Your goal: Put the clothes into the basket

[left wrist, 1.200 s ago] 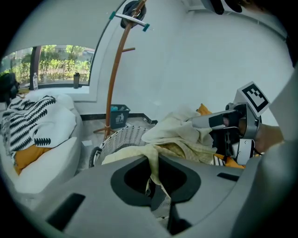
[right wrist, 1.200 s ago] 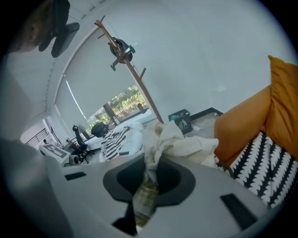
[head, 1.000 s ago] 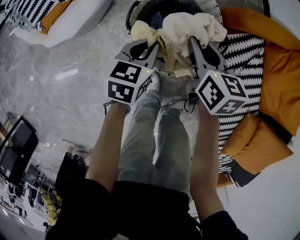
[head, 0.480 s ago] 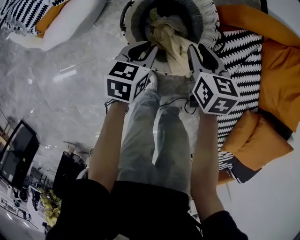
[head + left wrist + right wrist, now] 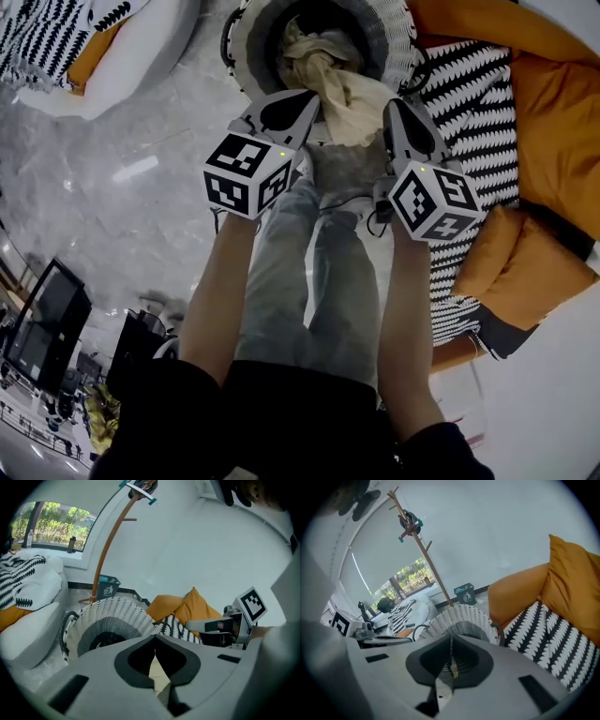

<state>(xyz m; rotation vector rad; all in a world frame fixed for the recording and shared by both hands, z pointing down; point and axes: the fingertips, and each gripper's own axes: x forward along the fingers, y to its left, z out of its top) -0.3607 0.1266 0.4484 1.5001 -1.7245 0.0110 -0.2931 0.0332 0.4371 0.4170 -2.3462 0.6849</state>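
Clothes (image 5: 342, 89), a cream bundle, lie half inside the woven basket (image 5: 398, 42), long axis running from its hollow over the near rim toward the person. Just left, the left gripper (image 5: 317, 94) has just closed, jaws together, empty; the right gripper (image 5: 389, 101) at the bundle's right edge likewise.

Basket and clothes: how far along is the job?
Mostly done: the cream garment lies in the basket, one end draped over its near rim. Nothing is in hand; the left gripper and right gripper are shut and empty beside it. Left: tuck that end in.
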